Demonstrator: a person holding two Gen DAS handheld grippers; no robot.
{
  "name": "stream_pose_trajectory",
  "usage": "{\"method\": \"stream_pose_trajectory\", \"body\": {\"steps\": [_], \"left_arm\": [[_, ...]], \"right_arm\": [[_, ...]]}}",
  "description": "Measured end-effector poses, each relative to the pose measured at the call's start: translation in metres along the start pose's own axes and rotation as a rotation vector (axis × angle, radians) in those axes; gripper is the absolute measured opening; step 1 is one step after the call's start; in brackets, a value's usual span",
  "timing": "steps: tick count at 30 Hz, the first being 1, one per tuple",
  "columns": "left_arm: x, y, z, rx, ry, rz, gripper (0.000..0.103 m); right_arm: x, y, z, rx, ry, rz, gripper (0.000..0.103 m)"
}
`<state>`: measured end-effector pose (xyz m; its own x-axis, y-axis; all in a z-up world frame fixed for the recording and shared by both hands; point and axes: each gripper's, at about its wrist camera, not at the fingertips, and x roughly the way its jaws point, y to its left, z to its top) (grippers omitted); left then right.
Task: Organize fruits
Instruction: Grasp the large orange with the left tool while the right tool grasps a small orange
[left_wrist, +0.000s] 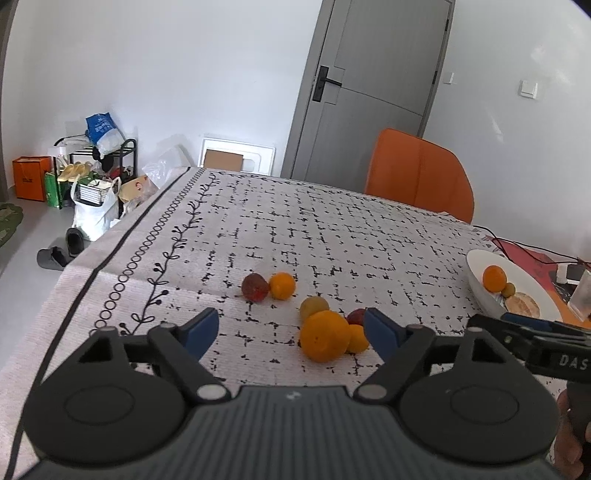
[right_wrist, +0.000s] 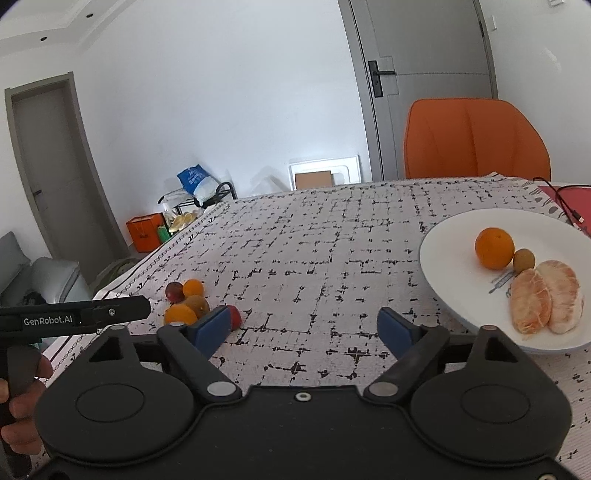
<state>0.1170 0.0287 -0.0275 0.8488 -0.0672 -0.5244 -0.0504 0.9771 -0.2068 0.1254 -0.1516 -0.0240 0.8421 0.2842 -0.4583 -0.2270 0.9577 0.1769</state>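
Observation:
Loose fruit lies on the patterned tablecloth. In the left wrist view a large orange (left_wrist: 324, 340) sits between my open left gripper's (left_wrist: 291, 330) fingers, nearer the right one, with a yellow-green fruit (left_wrist: 313, 306), a small orange fruit (left_wrist: 357, 338) and a red fruit (left_wrist: 355, 316) around it. A dark red fruit (left_wrist: 254, 287) and an orange one (left_wrist: 282, 285) lie farther off. A white plate (right_wrist: 447, 258) holds an orange (right_wrist: 494, 248), a small brown fruit (right_wrist: 523, 259) and peeled pomelo segments (right_wrist: 545, 301). My right gripper (right_wrist: 303, 328) is open and empty, left of the plate.
An orange chair (right_wrist: 476, 138) stands at the table's far side. A black cable (right_wrist: 565, 206) and a red mat (right_wrist: 554, 192) lie behind the plate. The table's left edge (left_wrist: 92, 266) drops to a floor with bags and a rack (left_wrist: 92, 173).

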Motion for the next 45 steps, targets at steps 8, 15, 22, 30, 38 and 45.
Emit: {"method": "stream_pose_trajectory", "body": {"steps": [8, 15, 22, 30, 38, 45], "left_arm": [[0.014, -0.008, -0.004, 0.007, 0.025, -0.05, 0.071], [0.029, -0.014, -0.006, 0.008, 0.053, -0.064, 0.064], [0.039, -0.017, -0.009, -0.002, 0.073, -0.057, 0.039], [0.033, -0.01, -0.007, -0.011, 0.064, -0.043, 0.035], [0.025, 0.008, -0.003, -0.026, 0.049, -0.009, 0.035], [0.017, 0.023, -0.002, -0.045, 0.039, 0.022, 0.035]], "right_arm": [[0.007, 0.004, -0.003, -0.009, 0.027, -0.006, 0.08], [0.011, 0.005, -0.004, -0.012, 0.04, 0.006, 0.078], [0.015, 0.005, -0.003, -0.01, 0.045, 0.016, 0.078], [0.023, 0.014, -0.003, -0.02, 0.06, 0.043, 0.07], [0.034, 0.029, -0.004, -0.031, 0.08, 0.086, 0.06], [0.045, 0.042, -0.004, -0.037, 0.105, 0.127, 0.049]]}}
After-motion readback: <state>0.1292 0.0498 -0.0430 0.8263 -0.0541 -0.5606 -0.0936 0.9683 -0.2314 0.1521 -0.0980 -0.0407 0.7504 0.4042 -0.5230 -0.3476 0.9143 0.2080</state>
